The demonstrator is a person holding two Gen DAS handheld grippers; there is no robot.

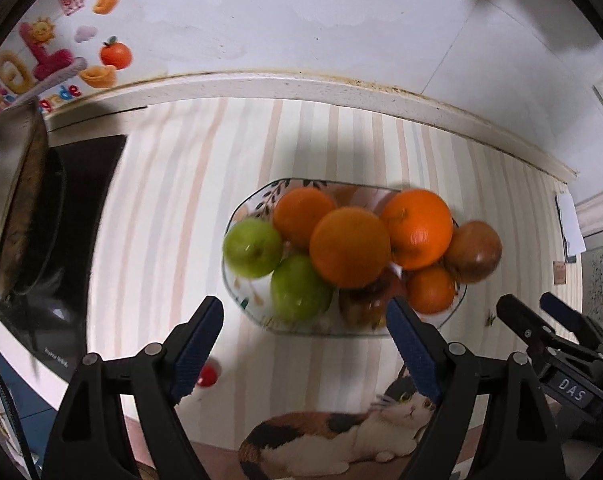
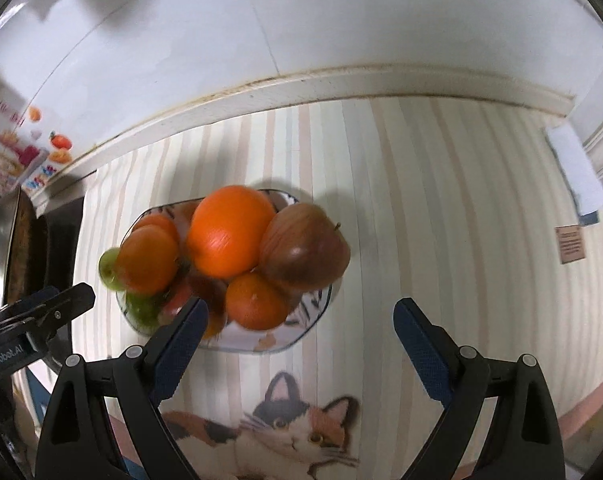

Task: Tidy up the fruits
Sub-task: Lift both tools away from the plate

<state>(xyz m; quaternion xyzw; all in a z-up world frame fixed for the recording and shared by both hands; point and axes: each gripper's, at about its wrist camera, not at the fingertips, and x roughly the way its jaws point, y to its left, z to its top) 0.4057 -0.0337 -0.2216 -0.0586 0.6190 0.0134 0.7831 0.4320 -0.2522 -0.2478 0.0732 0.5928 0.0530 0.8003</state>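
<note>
Both tools hang released and empty above the worktop: the left gripper [image 1: 305, 332] and the right gripper [image 2: 299, 328] each stand with jaws apart and nothing between them; the fruit plate [image 1: 245, 206] sits mid-cloth on the striped tablecloth [image 1: 173, 200], well clear of the back edge, heaped with oranges [image 1: 349, 246], green apples [image 1: 253, 247] and a red apple [image 2: 305, 252]. The sorting looks about done; any next move calls only for steadying the top orange, which could roll.
</note>
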